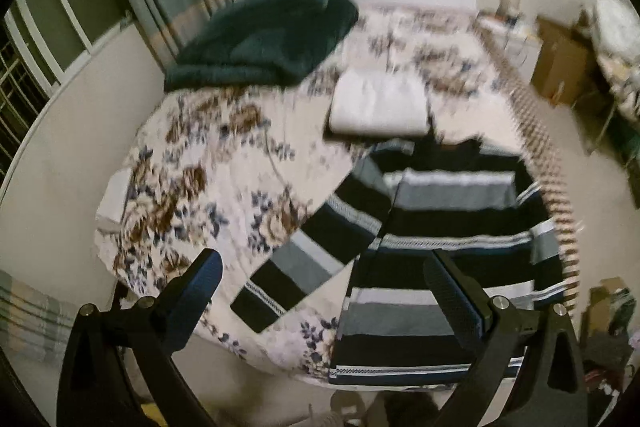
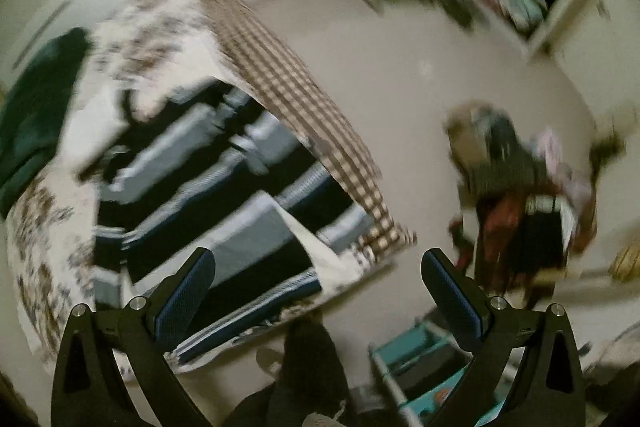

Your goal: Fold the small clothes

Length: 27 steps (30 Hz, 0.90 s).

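A small sweater (image 1: 432, 227) with black, grey and white stripes lies spread flat on a bed with a floral cover (image 1: 208, 163). One sleeve (image 1: 316, 251) sticks out to the left. My left gripper (image 1: 324, 267) is open and empty, held above the sweater's lower part. The sweater also shows blurred in the right wrist view (image 2: 208, 195). My right gripper (image 2: 318, 267) is open and empty, above the bed's near right corner.
A folded white garment (image 1: 376, 103) and a dark green blanket (image 1: 268, 35) lie further back on the bed. A checked bed edge (image 2: 296, 115) runs along the right. A pile of clothes (image 2: 528, 187) sits on the floor; a teal rack (image 2: 416, 359) stands near.
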Each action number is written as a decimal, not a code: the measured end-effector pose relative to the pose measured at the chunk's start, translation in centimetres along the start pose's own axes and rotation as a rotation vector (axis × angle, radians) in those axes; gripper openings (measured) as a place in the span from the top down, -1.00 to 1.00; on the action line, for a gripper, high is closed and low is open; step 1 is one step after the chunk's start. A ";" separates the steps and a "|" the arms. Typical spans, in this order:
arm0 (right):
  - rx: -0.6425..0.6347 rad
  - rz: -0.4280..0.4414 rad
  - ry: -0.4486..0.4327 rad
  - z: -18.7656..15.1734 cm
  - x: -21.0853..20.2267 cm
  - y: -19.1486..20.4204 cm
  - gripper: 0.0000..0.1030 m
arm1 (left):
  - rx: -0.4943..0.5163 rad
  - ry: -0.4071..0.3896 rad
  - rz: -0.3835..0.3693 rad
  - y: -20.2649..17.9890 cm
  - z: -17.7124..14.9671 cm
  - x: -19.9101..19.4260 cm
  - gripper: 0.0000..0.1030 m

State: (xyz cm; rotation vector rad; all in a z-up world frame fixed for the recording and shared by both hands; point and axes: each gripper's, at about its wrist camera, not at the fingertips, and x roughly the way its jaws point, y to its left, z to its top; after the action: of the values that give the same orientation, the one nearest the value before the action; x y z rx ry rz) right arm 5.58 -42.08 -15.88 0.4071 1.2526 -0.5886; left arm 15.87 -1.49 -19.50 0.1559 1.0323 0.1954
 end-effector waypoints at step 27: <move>0.595 0.069 0.200 -5.1 42.5 -14.0 0.89 | 0.048 0.340 0.061 -8.1 -9.9 30.1 -1.00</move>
State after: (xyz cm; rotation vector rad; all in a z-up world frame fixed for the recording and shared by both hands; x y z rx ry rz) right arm 1.44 -58.14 -57.75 1.0214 1.2309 -0.8773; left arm 23.07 -1.99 -51.40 0.2022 1.3718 0.2588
